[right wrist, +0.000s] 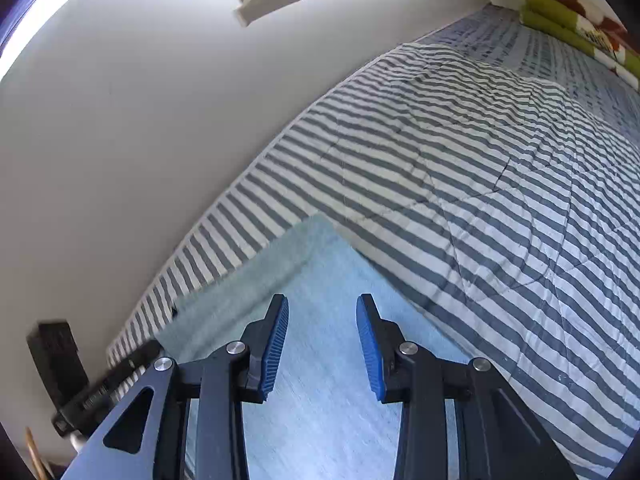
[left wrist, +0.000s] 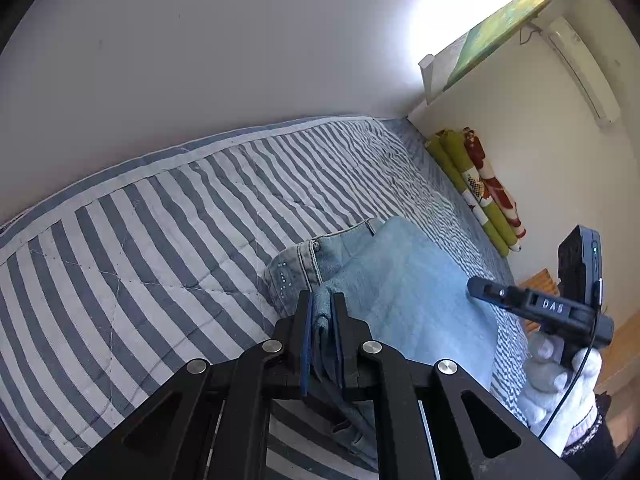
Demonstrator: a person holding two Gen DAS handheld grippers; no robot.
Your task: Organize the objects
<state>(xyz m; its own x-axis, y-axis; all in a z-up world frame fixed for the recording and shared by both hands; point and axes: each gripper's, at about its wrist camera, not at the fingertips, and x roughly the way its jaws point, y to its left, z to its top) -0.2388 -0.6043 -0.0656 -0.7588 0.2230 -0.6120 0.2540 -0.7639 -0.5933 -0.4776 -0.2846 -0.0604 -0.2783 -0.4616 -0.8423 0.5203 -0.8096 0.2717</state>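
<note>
Folded light-blue jeans [left wrist: 408, 300] lie on a bed; the waistband with its stitching shows at the left of the fold. My left gripper [left wrist: 322, 300] is shut on a bunched edge of the denim, and the cloth stands pinched between the blue pads. In the left wrist view, my right gripper [left wrist: 476, 284] hovers over the far right side of the jeans, held by a white-gloved hand [left wrist: 556, 384]. In the right wrist view, the right gripper [right wrist: 322, 304] is open just above the flat denim [right wrist: 312, 264], with nothing between its fingers.
A grey-and-white striped quilt [left wrist: 160, 220] covers the bed, which runs along a plain wall [left wrist: 200, 60]. Rolled green and red bolsters [left wrist: 480, 200] lie at the far end of the bed. A slatted wooden piece [left wrist: 540, 284] and wooden floor show beyond the bed's right edge.
</note>
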